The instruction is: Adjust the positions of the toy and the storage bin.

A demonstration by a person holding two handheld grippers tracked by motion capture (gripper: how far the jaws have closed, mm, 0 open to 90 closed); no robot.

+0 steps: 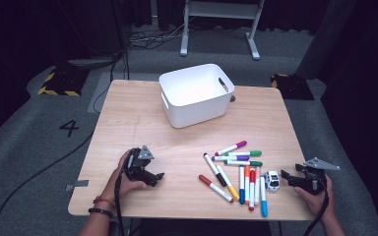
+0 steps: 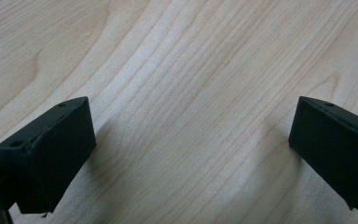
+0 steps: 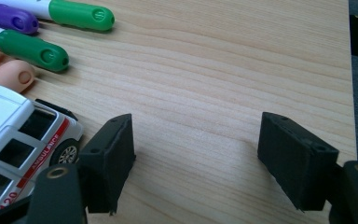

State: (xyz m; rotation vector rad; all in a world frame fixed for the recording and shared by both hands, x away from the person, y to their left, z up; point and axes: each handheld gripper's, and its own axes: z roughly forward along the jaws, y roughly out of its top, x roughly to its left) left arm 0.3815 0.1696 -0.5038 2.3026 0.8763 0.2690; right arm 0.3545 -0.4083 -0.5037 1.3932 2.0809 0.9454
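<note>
- Left gripper (image 1: 153,176) rests low over bare wood near the front left corner of the table (image 1: 128,118), jaws spread wide with nothing between them. It is well apart from every object, so from there a long sideways reach to the pens could sweep them along the table.
- White bin (image 1: 197,94) stands near the back edge, about the middle, well apart from both grippers. I think a carried pen could hit its near wall if it comes in too low.
- Markers (image 1: 236,172) lie in a loose pile toward the front right, several touching or crossing. Closing on one may pinch its neighbour too, or roll one away; the blue one (image 1: 263,196) lies close to the front edge and could fall off.
- Toy ambulance (image 3: 23,140) sits just beside the pile, on wheels, so a small push may send it rolling.
- Right gripper (image 3: 196,154) is near the front right corner, also released and empty; its one jaw is almost touching the ambulance, which is the likely nudge.
</note>
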